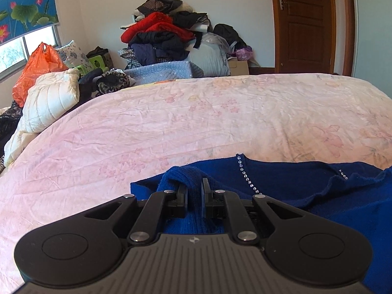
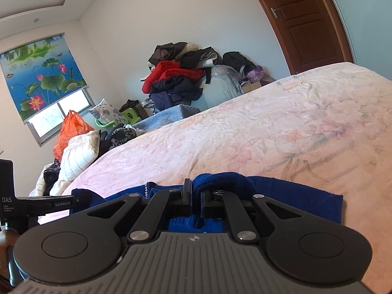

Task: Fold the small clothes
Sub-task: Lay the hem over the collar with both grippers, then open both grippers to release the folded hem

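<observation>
Blue knit sweater (image 1: 306, 183) lies on the pink floral bedspread (image 1: 196, 117) at the near edge of the bed, spreading out to the right of the left gripper's jaws and just under them. A line of small rhinestones (image 1: 247, 176) runs down its neckline, a little to the right of those jaws and ahead of them.

The left gripper (image 1: 194, 191) has its jaws drawn narrow, with a raised fold of the blue knit pinched between them; the cloth bunches up over the left finger and runs back between the two toward the camera.

In the right wrist view the same sweater (image 2: 294, 196) reaches out to the right of the jaws and also to their left. The right gripper (image 2: 195, 191) likewise has its jaws narrow, closed on a ridge of blue knit that humps up just ahead of them. The other gripper's body (image 2: 44, 202), marked with white lettering, shows low at the left of these jaws, over the sweater's far end.

Well ahead of both pairs of jaws, past the bed, a pile of clothes (image 1: 166, 34) in red, black and navy stands against the wall. Ahead and to the left sit an orange plastic bag (image 1: 36, 68) and a white quilted pillow (image 1: 51, 100). Ahead and to the right is a brown wooden door (image 1: 303, 22).
</observation>
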Demonstrator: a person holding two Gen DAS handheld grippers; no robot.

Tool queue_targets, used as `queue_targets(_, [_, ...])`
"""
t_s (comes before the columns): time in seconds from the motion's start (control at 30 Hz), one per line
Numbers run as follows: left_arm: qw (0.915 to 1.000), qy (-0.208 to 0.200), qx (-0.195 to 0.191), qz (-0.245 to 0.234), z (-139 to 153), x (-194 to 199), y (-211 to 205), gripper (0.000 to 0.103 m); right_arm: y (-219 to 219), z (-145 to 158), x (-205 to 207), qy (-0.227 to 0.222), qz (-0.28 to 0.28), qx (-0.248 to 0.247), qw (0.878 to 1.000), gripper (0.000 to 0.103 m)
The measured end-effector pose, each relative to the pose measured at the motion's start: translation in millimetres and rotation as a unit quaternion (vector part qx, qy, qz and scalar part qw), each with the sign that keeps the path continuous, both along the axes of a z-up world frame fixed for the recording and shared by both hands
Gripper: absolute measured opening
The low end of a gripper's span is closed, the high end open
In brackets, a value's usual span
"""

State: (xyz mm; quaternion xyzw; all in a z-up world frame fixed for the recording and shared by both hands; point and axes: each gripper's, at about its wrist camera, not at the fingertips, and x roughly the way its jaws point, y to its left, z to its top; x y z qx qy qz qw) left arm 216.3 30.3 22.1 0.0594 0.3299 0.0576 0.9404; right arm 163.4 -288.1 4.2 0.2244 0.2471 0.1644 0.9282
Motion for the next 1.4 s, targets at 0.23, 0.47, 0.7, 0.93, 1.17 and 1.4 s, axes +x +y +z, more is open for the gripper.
queue_targets(0.23, [0.9998, 0.020, -0.001, 0.004, -15.0, 29.0, 0.4, 0.009, -0.4, -13.9, 25.3, 0.018, -0.003, 0.001, 1.000, 0.011])
queue_targets(0.47, [0.9988, 0.047, -0.011, 0.000, -30.6, 56.6, 1.9, 0.011, -3.4, -33.1, 52.1, 0.056, 0.000, 0.009, 0.998, 0.012])
queue_targets(0.7, [0.9906, 0.088, -0.104, 0.011, -35.8, 75.0, 27.2, 0.015, -9.1, -52.1, 63.6, 0.087, -0.003, 0.039, 0.995, 0.040])
queue_targets(0.93, [0.9736, 0.095, -0.205, 0.032, -29.9, 81.5, 56.9, 0.016, -12.1, -48.6, 66.6, 0.076, -0.023, 0.022, 0.997, 0.065])
queue_targets(1.17, [0.9629, 0.020, -0.261, 0.067, -10.6, 74.5, 85.5, 0.089, -12.3, -51.1, 65.1, 0.077, -0.030, 0.005, 0.997, 0.068])
queue_targets(1.4, [0.9889, 0.011, -0.146, 0.026, -1.0, 57.5, 68.7, 0.089, 9.4, -33.1, 52.9, 0.044, 0.013, -0.047, 0.998, 0.071])
